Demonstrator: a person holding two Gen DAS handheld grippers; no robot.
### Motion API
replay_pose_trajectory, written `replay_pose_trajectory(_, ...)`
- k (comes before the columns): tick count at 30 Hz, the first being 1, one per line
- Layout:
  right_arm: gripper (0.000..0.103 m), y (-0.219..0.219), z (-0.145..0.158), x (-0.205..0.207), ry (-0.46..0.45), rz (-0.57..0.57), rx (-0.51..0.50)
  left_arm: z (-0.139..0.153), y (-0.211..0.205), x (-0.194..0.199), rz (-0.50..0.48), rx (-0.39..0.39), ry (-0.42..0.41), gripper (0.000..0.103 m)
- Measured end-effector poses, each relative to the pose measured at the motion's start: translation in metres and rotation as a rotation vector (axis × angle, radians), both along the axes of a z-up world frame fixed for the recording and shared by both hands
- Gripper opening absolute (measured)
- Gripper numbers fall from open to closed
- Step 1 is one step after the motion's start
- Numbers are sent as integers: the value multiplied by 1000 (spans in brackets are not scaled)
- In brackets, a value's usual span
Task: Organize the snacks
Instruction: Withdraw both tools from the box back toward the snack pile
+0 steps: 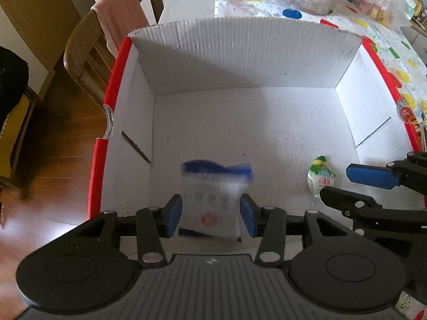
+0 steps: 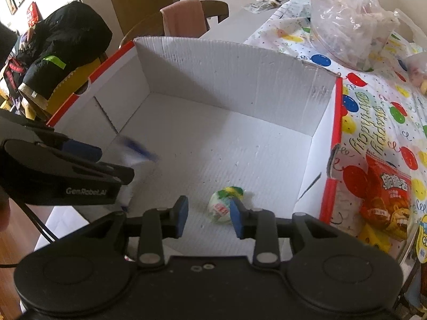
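A white cardboard box [image 1: 240, 53] with red outer sides stands open on the table. My left gripper [image 1: 210, 214] is open above its near left part. A white snack packet [image 1: 210, 202] with a blue top edge sits blurred between the blue pads, loose from them. In the right wrist view the same packet [image 2: 138, 157] shows as a blur beside the left gripper [image 2: 116, 161]. A small green and white wrapped snack [image 2: 224, 205] lies on the box floor. My right gripper [image 2: 208, 214] hangs open just above it, and its fingers [image 1: 373, 177] enter the left wrist view from the right.
A red snack bag [image 2: 384, 200] lies on the balloon-print tablecloth [image 2: 373, 122] right of the box. Clear plastic bags [image 2: 347, 24] sit at the back right. A wooden chair with a pink cloth [image 1: 120, 18] stands behind the box. Dark clothing [image 2: 66, 42] is piled on the left.
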State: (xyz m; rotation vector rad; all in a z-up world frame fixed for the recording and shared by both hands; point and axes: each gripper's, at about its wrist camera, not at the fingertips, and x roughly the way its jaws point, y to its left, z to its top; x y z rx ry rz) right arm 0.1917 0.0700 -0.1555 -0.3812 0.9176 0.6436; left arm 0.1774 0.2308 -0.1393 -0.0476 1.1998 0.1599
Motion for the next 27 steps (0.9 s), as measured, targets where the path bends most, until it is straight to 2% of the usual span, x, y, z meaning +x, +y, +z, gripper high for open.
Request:
replay_pose_trajectory(5, 36, -8, 12, -9, -10, 3, 27, 10, 3, -8, 15, -18, -39, 53)
replay_pose_trajectory(12, 40, -24, 39, -27, -39, 0, 96, 35, -5, -23, -1, -34, -115, 54)
replay_pose_trajectory(14, 42, -30, 48, -34, -50, -2, 124, 45, -10, -30, -15, -48, -147, 58)
replay_pose_trajectory(27, 67, -81, 98, -69, -138, -58, 235, 101, -49, -72, -91, -50, -343, 67)
